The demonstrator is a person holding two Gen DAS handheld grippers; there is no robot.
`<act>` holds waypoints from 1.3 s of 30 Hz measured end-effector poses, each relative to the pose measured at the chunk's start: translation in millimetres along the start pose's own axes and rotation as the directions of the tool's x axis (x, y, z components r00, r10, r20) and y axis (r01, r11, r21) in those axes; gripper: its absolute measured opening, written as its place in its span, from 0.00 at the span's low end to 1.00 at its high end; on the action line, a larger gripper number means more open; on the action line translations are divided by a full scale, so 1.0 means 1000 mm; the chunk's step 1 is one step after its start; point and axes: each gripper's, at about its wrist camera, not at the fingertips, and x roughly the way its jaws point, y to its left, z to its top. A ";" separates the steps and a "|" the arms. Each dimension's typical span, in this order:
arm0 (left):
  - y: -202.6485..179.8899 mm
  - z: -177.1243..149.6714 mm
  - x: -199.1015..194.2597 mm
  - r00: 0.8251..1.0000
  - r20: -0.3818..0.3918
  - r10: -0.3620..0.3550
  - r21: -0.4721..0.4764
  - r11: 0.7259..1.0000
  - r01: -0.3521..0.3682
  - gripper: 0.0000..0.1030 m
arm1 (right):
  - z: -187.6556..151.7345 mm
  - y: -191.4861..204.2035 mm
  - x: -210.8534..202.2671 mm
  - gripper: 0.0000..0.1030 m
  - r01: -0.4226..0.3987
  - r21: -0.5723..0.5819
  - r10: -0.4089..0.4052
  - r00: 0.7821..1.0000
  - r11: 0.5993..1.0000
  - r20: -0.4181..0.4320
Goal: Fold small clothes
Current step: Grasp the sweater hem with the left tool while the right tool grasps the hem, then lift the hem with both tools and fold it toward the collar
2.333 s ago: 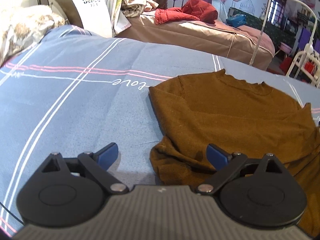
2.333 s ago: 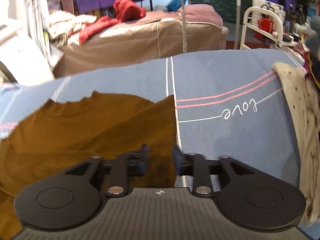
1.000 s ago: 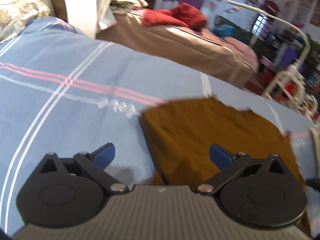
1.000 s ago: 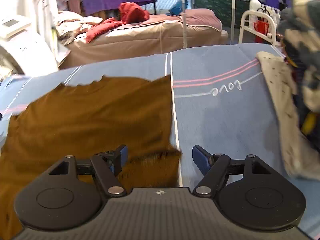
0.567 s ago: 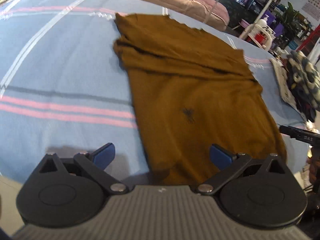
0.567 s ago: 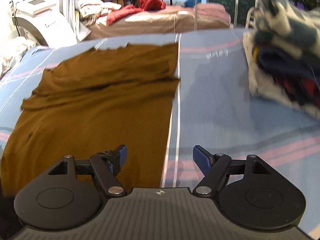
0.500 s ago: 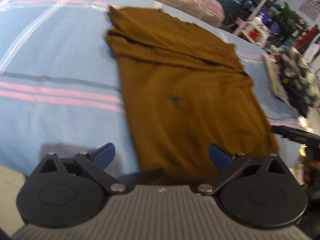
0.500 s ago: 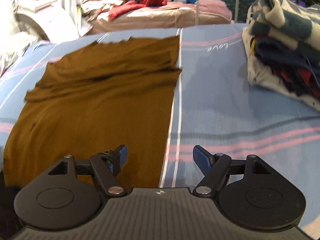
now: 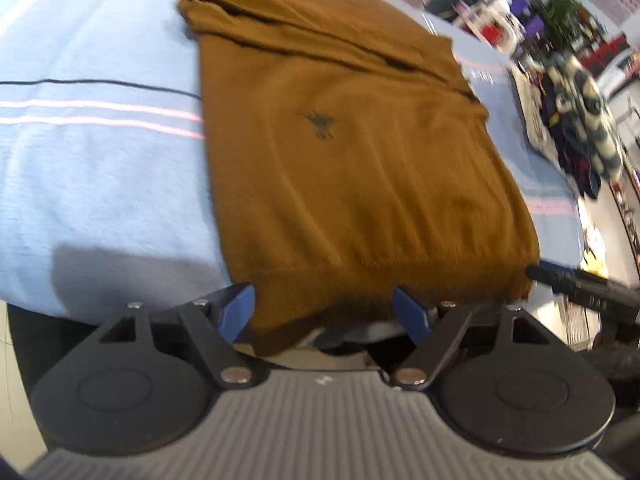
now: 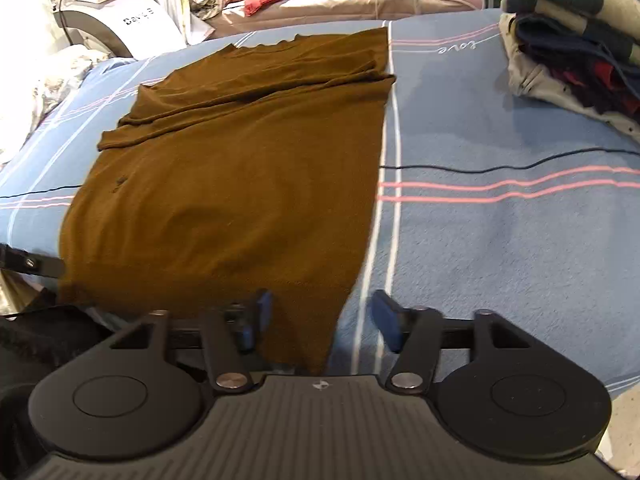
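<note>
Both released, left gripper (image 9: 324, 306) and right gripper (image 10: 320, 322) flank the brown top's (image 10: 240, 168) near hem on the bed (image 10: 500, 240), garment stretching lengthwise away.

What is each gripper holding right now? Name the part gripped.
Nothing: left gripper and right gripper are both open, straddling the near hem corners of the brown shirt.

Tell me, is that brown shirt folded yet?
Partly: the shirt has its sleeves folded across the top, but the body lies spread flat on the bed.
</note>
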 end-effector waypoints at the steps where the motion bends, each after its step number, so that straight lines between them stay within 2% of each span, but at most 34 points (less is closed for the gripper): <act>1: -0.002 -0.001 0.001 1.000 -0.009 0.000 0.013 1.000 0.000 0.71 | -0.001 0.002 0.000 0.80 -0.003 -0.012 0.003 1.000 1.000 -0.006; 3: -0.002 -0.003 0.004 1.000 -0.030 -0.007 0.012 1.000 0.008 0.65 | -0.004 0.004 0.001 0.79 -0.016 -0.018 0.016 0.999 1.000 -0.032; 6: 0.003 -0.007 0.013 0.998 -0.065 -0.022 -0.025 0.999 0.020 0.49 | -0.010 0.003 0.005 0.71 -0.053 0.034 0.055 0.996 0.998 -0.066; 10: 0.005 -0.007 0.022 0.995 -0.088 -0.036 -0.048 0.998 0.032 0.41 | -0.013 -0.001 0.010 0.67 -0.067 0.087 0.074 0.994 0.994 -0.079; 12: 0.005 -0.006 0.024 0.996 -0.085 -0.038 -0.046 0.998 0.034 0.40 | -0.014 -0.005 0.012 0.59 -0.074 0.120 0.085 0.993 0.990 -0.086; 13: 0.006 -0.006 0.025 0.996 -0.084 -0.033 -0.050 0.998 0.029 0.35 | -0.015 -0.006 0.012 0.56 -0.077 0.131 0.089 0.992 0.988 -0.091; 15: 0.006 -0.006 0.022 0.997 -0.072 -0.023 -0.057 0.998 0.019 0.32 | -0.016 -0.007 0.013 0.50 -0.079 0.142 0.093 0.991 0.987 -0.098; 18: 0.005 -0.008 0.010 1.000 -0.022 0.019 -0.061 0.998 -0.020 0.34 | -0.016 -0.007 0.011 0.48 -0.077 0.142 0.092 0.990 0.987 -0.103; 20: 0.003 -0.008 0.001 0.998 0.024 0.056 -0.059 0.997 -0.054 0.48 | -0.016 -0.005 0.011 0.48 -0.074 0.136 0.089 0.990 0.988 -0.107; 22: 0.003 -0.008 -0.003 0.997 0.039 0.060 -0.055 0.997 -0.058 0.67 | -0.015 -0.007 0.011 0.49 -0.074 0.131 0.089 0.990 0.989 -0.111; 23: 0.003 -0.008 -0.002 0.998 0.034 0.062 -0.054 0.997 -0.060 0.69 | -0.015 -0.007 0.011 0.49 -0.073 0.129 0.088 0.990 0.989 -0.113; 25: 0.006 -0.007 -0.003 0.996 0.027 0.088 -0.078 0.993 -0.086 0.68 | -0.013 -0.009 0.013 0.49 -0.073 0.121 0.087 0.989 0.990 -0.118; 26: 0.009 -0.008 -0.008 0.995 0.050 0.091 -0.095 0.992 -0.086 0.68 | -0.013 -0.008 0.012 0.49 -0.071 0.116 0.085 0.989 0.991 -0.118; 28: 0.014 -0.008 -0.011 0.996 0.072 0.051 -0.124 0.991 -0.042 0.69 | -0.012 -0.008 0.013 0.49 -0.070 0.114 0.084 0.989 0.991 -0.120; 29: 0.018 -0.007 -0.005 0.999 0.043 0.027 -0.132 0.991 -0.021 0.69 | -0.012 -0.008 0.014 0.50 -0.073 0.117 0.087 0.989 0.990 -0.121; 31: 0.021 -0.007 0.009 1.000 -0.029 -0.002 -0.141 0.990 -0.002 0.63 | -0.011 -0.009 0.017 0.51 -0.080 0.113 0.094 0.988 0.990 -0.126; 33: 0.019 -0.005 0.019 0.997 -0.066 -0.035 -0.128 0.991 0.026 0.55 | -0.010 -0.009 0.017 0.51 -0.080 0.110 0.094 0.987 0.991 -0.127; 36: 0.020 -0.002 0.020 0.998 -0.049 -0.037 -0.127 0.991 0.031 0.53 | -0.012 -0.009 0.017 0.51 -0.080 0.125 0.096 0.987 0.989 -0.125; 39: 0.027 -0.003 0.018 0.999 -0.037 -0.038 -0.159 0.987 0.031 0.42 | -0.012 -0.009 0.018 0.50 -0.079 0.125 0.095 0.988 0.989 -0.125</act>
